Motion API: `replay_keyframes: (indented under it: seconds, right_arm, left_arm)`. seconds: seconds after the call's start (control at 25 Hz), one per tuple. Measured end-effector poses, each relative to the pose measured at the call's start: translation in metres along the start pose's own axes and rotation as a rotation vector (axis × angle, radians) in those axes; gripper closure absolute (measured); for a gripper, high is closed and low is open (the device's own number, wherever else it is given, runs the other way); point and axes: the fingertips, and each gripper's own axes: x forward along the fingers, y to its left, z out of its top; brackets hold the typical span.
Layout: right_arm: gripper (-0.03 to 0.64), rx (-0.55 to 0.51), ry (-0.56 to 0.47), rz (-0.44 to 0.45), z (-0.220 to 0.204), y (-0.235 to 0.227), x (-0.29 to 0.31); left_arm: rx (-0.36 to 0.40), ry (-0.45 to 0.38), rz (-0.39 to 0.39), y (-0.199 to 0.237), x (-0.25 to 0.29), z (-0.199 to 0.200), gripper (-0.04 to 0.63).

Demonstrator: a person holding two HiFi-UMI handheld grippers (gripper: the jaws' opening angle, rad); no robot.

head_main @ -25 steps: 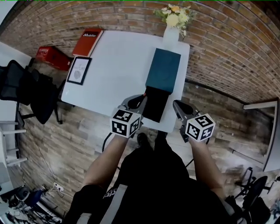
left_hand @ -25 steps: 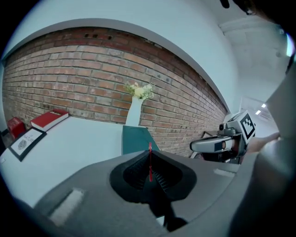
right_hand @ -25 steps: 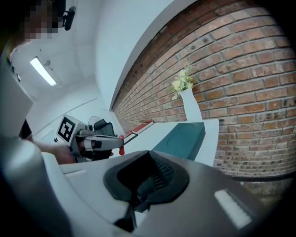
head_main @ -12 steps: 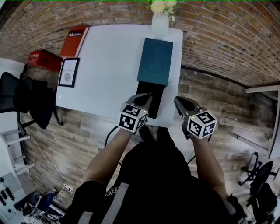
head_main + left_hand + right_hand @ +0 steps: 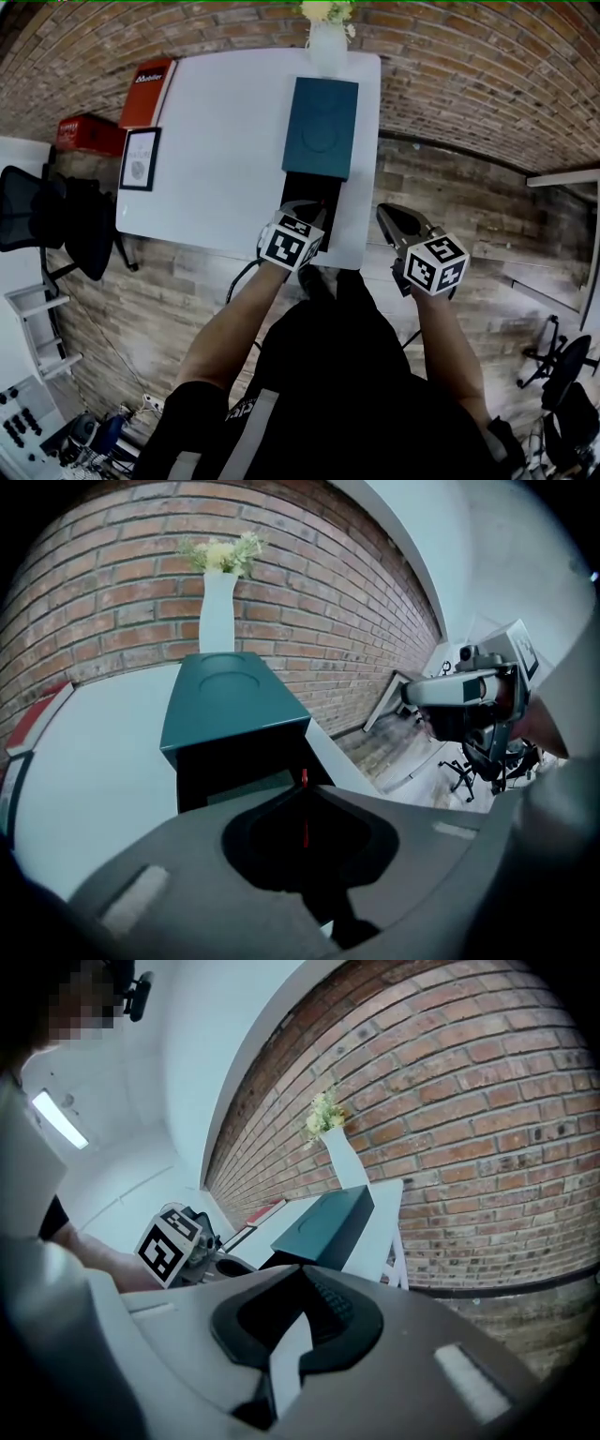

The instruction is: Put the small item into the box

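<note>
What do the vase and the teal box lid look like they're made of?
Vase: possibly ceramic; smooth, opaque white surface. Teal box lid: likely rigid card, matte; crisp edges, a circle pressed into the top, no glare.

Rough, matt brick wall (image 5: 469, 75) at the top; the table (image 5: 216, 141) is smooth matt white, the teal box (image 5: 322, 127) matt and card-like, the floor (image 5: 169, 281) wood-grain planks. The matt grey plastic left gripper (image 5: 304, 787) pinches a small red item (image 5: 305, 829) too thin to judge.
</note>
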Motion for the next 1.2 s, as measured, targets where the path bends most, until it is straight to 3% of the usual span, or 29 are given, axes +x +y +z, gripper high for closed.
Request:
replay_keyframes:
  seconds: [0.36, 0.64, 1.2]
  right_arm:
    - [0.615, -0.017, 0.023, 0.034, -0.006, 0.002, 0.005]
    - [0.615, -0.038, 0.027, 0.05, 0.0, 0.008, 0.009]
    - [0.615, -0.057, 0.036, 0.06, 0.01, 0.015, 0.012]
  left_arm:
    - [-0.028, 0.103, 0.005, 0.009, 0.017, -0.017, 0.578]
    - [-0.051, 0.126, -0.03, 0.009, 0.025, -0.023, 0.577]
    - [-0.083, 0.058, -0.066, 0.009, 0.021, -0.015, 0.558]
